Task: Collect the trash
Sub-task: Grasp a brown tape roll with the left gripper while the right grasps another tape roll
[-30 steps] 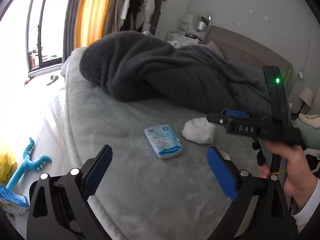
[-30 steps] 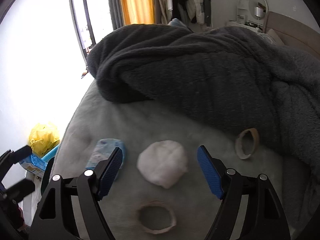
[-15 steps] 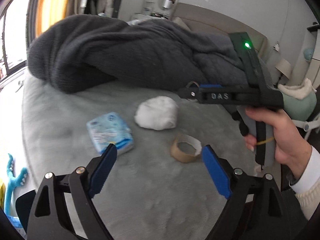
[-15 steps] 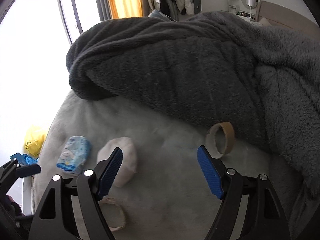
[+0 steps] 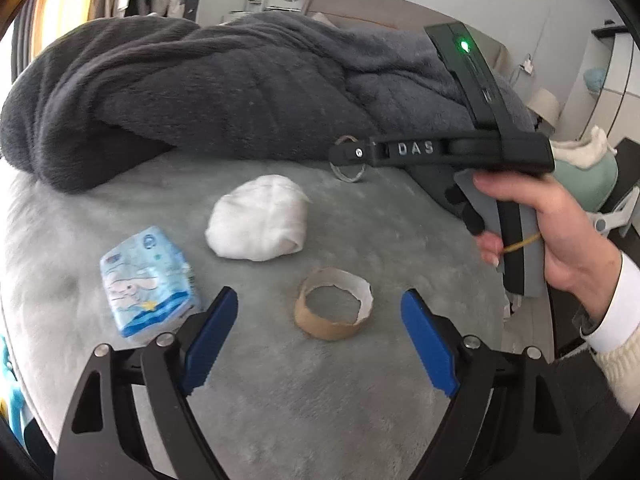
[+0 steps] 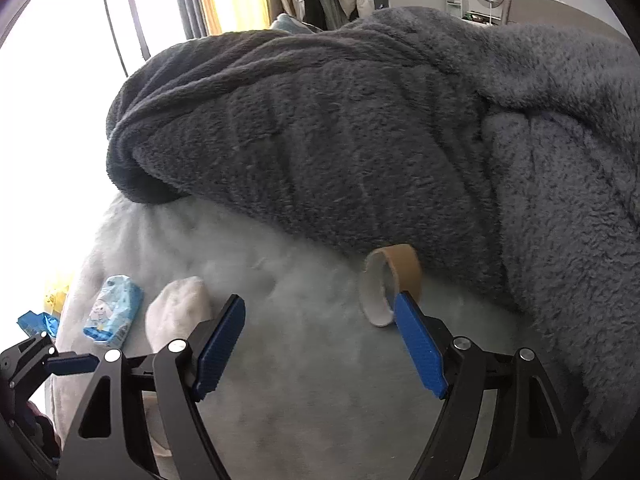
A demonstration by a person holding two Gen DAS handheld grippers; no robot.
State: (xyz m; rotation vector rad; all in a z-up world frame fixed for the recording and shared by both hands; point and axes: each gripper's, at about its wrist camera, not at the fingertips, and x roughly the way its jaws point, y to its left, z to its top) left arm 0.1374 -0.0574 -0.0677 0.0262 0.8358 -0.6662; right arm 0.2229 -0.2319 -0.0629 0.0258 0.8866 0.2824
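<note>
Bed (image 5: 320,420), pale grey plush cover, carrying:
- Flat cardboard tape ring (image 5: 334,307), between the left gripper (image 5: 318,326) pads, untouched; jaws wide and closing.
- White crumpled wad (image 5: 258,222), just behind that ring.
- Blue tissue pack (image 5: 148,280), cartoon print, wording unreadable, nearest the bed's left edge.
- Second tape ring (image 6: 390,284), on edge against the dark grey blanket (image 6: 360,140), just beyond the right gripper (image 6: 320,322), fingers spread, empty; body lettered "DAS".
</note>
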